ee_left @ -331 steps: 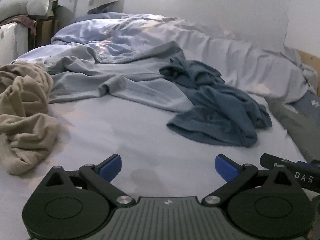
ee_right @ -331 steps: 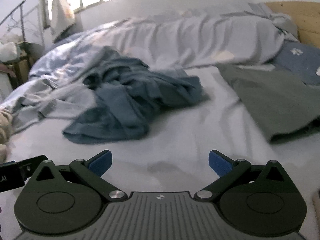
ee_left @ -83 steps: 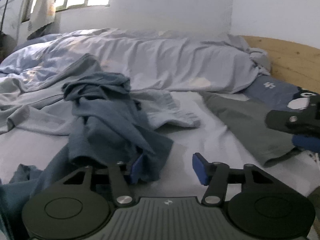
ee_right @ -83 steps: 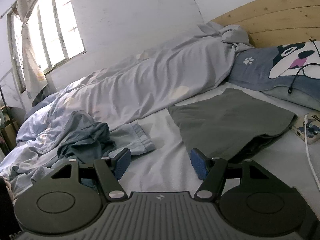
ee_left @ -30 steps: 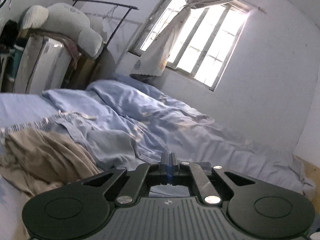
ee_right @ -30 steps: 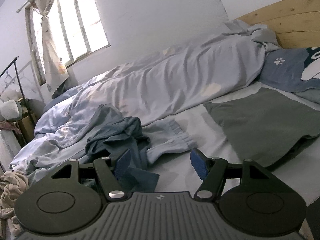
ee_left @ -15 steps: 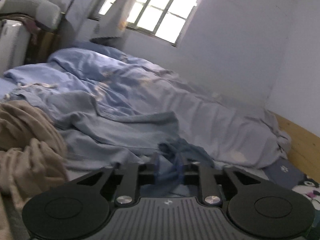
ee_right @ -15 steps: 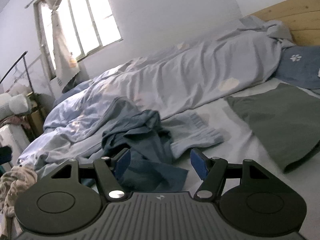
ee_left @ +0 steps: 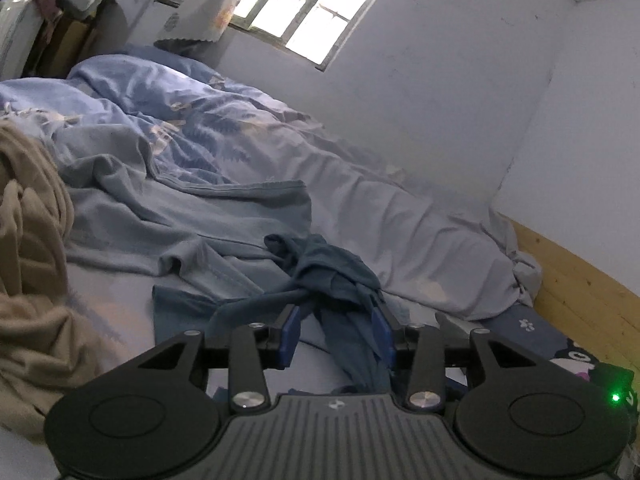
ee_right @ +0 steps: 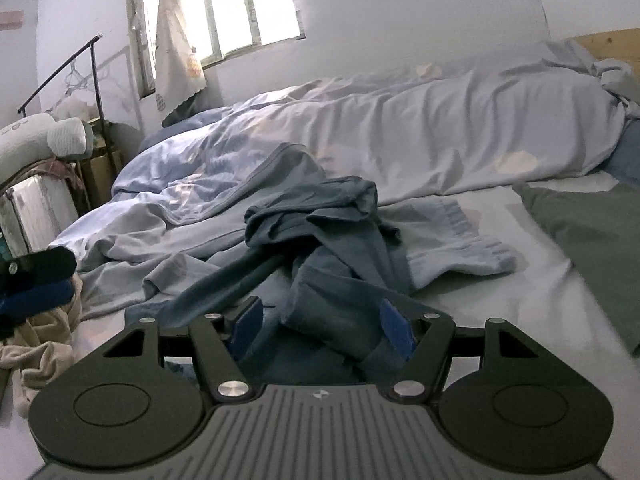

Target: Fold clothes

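My two wrist cameras sit low over the bed (ee_left: 120,320), close behind their fingers, both facing the crumpled blue garment (ee_left: 332,276) (ee_right: 332,240) and window (ee_right: 240,8)

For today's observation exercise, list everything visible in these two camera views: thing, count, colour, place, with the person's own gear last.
crumpled garment: one, dark blue, mid-bed, lying between both pairs of fingers.
light blue garment: one, pale blue, beside and partly under the dark one.
flat garment: one, grey-green, right side of bed.
beige clothing: one heap, tan, left edge of bed.
duvet: one, pale blue, along the wall.
window: one, bright, with a white curtain.
headboard: one, wooden, right.
left gripper: one, black, blue fingers, opening.
right gripper: one, black, blue fingers, open.
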Demonstrator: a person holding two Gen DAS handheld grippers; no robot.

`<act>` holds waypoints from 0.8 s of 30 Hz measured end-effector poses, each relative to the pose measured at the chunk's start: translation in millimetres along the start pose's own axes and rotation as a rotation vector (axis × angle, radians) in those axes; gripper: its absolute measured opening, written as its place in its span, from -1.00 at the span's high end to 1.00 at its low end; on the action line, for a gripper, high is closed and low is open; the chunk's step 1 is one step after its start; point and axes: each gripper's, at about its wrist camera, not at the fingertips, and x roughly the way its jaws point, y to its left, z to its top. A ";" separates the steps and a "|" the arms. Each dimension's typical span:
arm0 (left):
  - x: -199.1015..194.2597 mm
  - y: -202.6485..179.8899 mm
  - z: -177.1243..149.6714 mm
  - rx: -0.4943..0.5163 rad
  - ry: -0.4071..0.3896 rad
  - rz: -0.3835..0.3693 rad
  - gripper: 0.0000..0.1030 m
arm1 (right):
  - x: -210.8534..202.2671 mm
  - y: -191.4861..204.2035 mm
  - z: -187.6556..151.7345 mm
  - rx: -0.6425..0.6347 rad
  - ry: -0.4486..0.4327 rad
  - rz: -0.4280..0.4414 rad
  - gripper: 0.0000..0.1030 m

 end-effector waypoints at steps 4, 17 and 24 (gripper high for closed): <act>2.6 7.7 -5.4 -0.030 0.025 -0.006 0.25 | 13.7 5.1 -3.1 0.027 0.007 -0.027 0.12; 1.4 30.0 4.1 -0.099 0.042 0.012 0.26 | -26.7 -23.1 22.5 0.065 -0.151 -0.163 0.86; 13.2 16.1 -5.6 -0.042 0.095 0.014 0.26 | -72.7 -61.5 46.9 0.103 -0.295 -0.287 0.88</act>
